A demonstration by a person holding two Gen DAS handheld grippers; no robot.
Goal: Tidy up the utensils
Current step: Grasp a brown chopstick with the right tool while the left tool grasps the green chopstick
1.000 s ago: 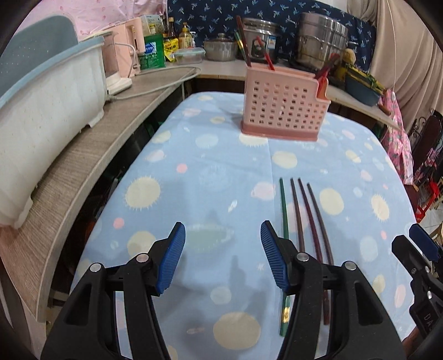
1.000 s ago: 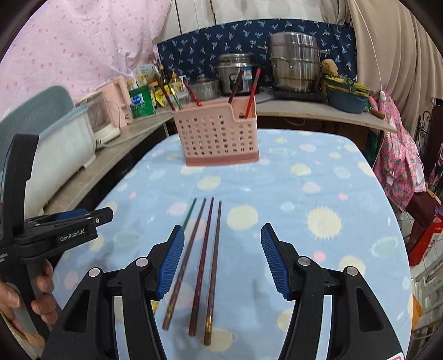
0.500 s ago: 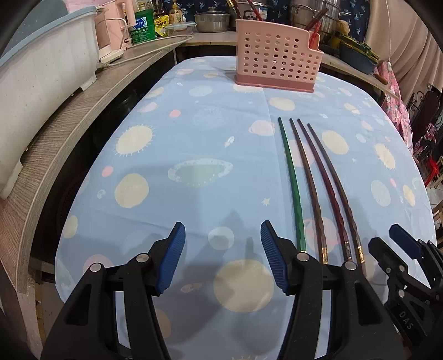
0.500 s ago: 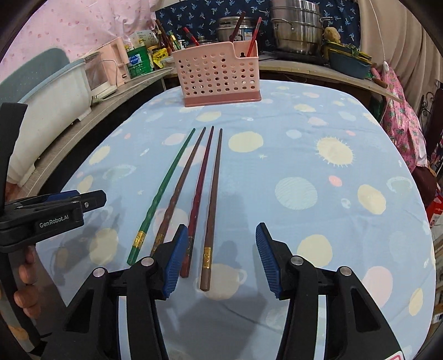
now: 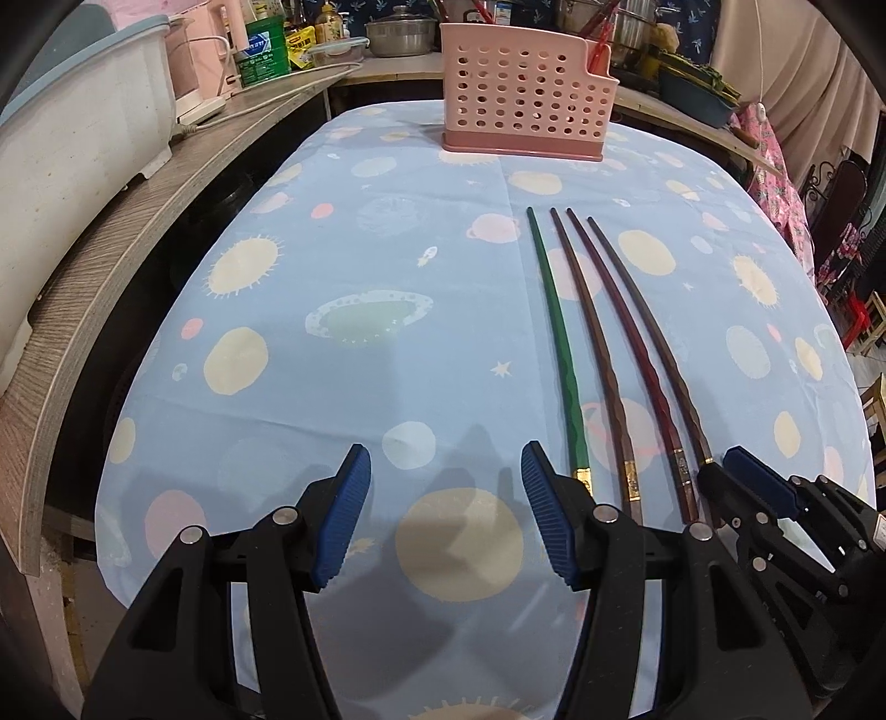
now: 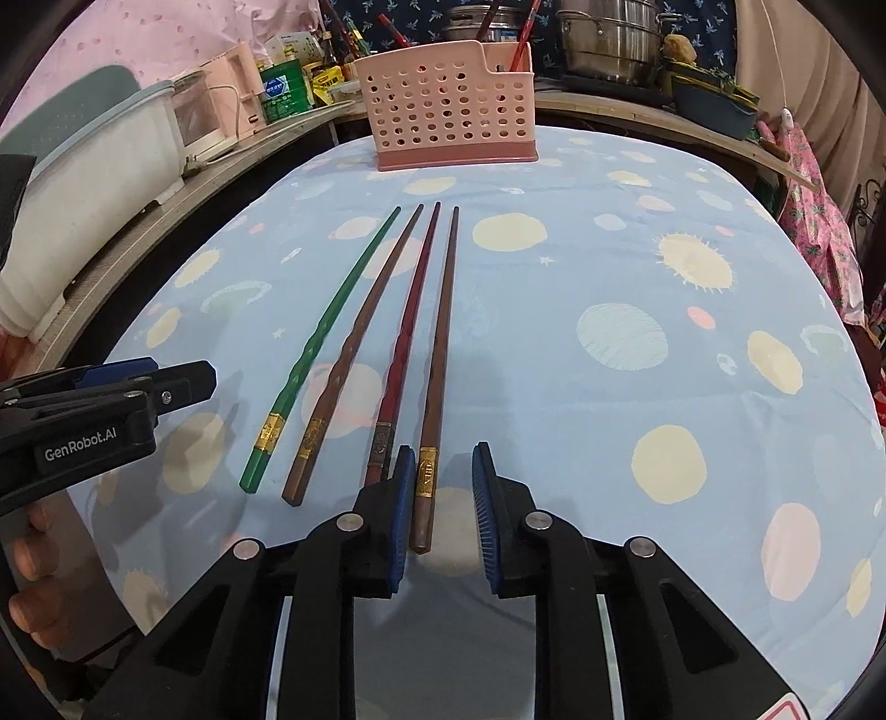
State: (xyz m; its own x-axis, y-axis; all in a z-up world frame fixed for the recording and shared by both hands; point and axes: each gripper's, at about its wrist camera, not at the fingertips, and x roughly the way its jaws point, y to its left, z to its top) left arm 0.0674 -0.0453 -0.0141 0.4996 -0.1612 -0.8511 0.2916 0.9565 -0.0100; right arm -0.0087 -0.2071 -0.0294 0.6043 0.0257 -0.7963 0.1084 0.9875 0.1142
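Note:
Several chopsticks lie side by side on the blue patterned tablecloth (image 6: 637, 266): a green one (image 6: 326, 327), a brown one (image 6: 365, 321), a dark red one (image 6: 410, 315) and a brown one on the right (image 6: 440, 343). A pink perforated utensil basket (image 6: 451, 105) stands at the table's far end with chopsticks in it. My right gripper (image 6: 440, 515) is open, its jaws partly closed around the near end of the rightmost brown chopstick without pinching it. My left gripper (image 5: 443, 515) is open and empty, left of the green chopstick (image 5: 559, 343).
A wooden counter (image 5: 138, 221) runs along the left with a white tub (image 5: 72, 127), a pink appliance and bottles. Steel pots (image 6: 609, 39) and a bowl stand behind the basket. Chairs stand beyond the table's right edge.
Both grippers drew back and lowered toward the near ends of the chopsticks. My right gripper's jaws narrowed and now straddle the rightmost brown chopstick's end.

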